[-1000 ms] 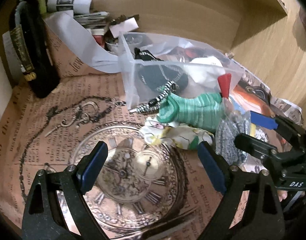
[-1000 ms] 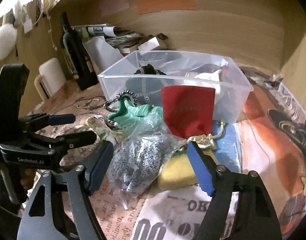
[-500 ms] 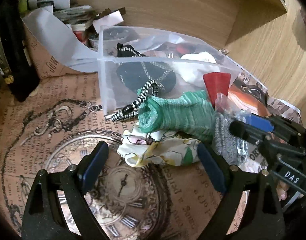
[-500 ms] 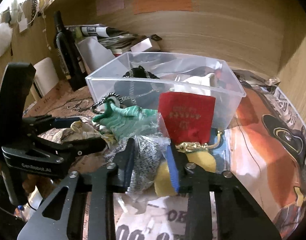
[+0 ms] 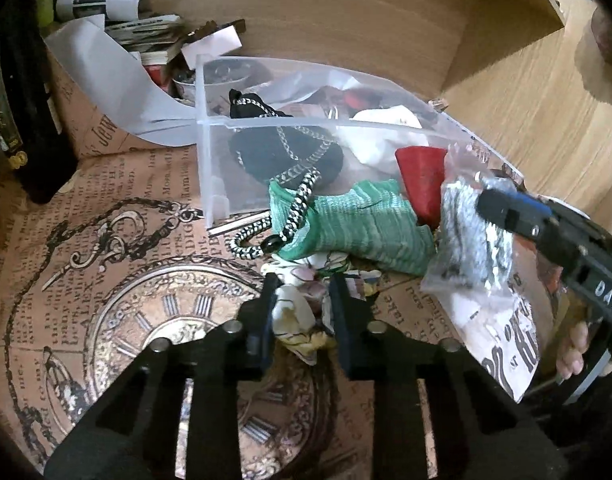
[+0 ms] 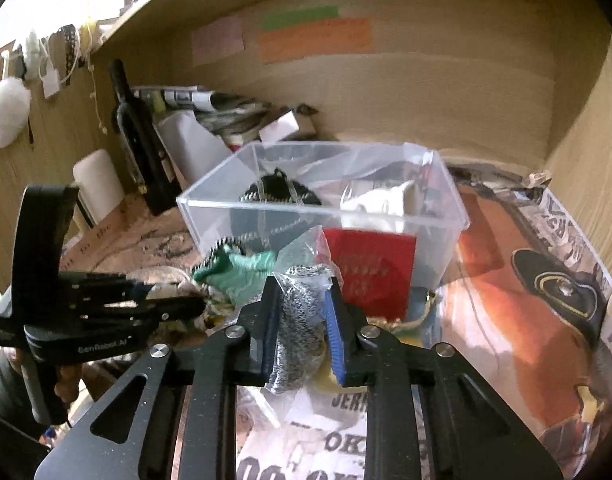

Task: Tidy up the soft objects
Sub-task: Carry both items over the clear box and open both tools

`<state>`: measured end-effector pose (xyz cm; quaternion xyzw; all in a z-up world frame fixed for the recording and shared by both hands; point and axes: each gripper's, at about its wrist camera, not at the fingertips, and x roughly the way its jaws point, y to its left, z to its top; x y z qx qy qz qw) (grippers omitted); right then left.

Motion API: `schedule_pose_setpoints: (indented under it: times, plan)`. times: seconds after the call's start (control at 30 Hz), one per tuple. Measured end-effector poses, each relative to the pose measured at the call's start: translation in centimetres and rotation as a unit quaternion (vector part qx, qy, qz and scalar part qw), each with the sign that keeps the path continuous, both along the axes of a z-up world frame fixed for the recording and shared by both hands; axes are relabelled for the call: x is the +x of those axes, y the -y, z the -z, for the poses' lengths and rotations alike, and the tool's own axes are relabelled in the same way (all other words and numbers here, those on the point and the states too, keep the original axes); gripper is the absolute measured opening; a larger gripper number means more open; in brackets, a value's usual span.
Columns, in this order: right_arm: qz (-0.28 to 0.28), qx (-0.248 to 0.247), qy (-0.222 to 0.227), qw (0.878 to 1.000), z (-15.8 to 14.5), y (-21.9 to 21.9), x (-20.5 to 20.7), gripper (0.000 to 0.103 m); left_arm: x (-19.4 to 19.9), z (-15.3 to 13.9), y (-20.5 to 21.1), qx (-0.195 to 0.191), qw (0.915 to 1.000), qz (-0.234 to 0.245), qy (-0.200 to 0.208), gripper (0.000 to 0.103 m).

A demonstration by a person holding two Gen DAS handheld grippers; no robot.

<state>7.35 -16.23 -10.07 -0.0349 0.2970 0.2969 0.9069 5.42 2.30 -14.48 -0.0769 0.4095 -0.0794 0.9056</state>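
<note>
The floral cloth (image 5: 296, 314) lies on the printed paper (image 5: 118, 216) in front of the clear bin (image 5: 210, 168), and the left gripper (image 5: 302, 312) has just clamped down on it. The right gripper (image 6: 302, 322) has just squeezed shut on the bagged grey knit (image 6: 300, 336), right beside the green sock (image 5: 361, 228) and red pouch (image 6: 371, 272).

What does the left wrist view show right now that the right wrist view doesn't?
Left wrist only: the left gripper, its jaws just closed on the floral cloth, and the pocket-watch print on the paper. Right wrist only: coloured sticky notes on the back wall and a white fluffy ball hanging at left. Both: the clear plastic box, green knit pouch, red pouch, and the right gripper, just closed on the bagged grey scrubber.
</note>
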Motion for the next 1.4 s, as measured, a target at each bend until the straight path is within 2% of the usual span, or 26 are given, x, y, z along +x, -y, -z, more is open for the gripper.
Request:
schedule_pose_setpoints:
  times: [0.13,0.53,0.8,0.97,1.17,1.4]
  plan:
    - [0.008,0.016,0.010,1.000,-1.0,0.5,0.3,0.020,-0.8,-1.1,-0.4,-0.003,0.9999,-0.003,0.014,0.012]
    - [0.033,0.050,0.049,0.997,-3.8,2.0,1.1,0.020,-1.8,-6.4,-0.4,0.011,0.9959,-0.004,0.090,0.011]
    - [0.036,0.060,0.084,0.994,-6.1,1.8,2.2,0.020,-0.4,-10.3,-1.4,0.004,0.9899,-0.024,0.140,0.011]
    - [0.036,0.057,0.103,0.992,-7.1,1.3,3.4,0.020,1.1,-12.0,-1.4,0.024,0.9845,-0.036,0.170,0.011]
    - [0.035,0.048,0.111,0.992,-7.6,0.2,5.5,0.020,4.1,-12.2,-1.3,0.035,0.9843,-0.038,0.169,0.011]
    - [0.029,0.018,0.091,0.995,-6.3,-2.0,8.4,0.020,8.5,-10.5,-0.1,0.056,0.9881,-0.028,0.141,0.011]
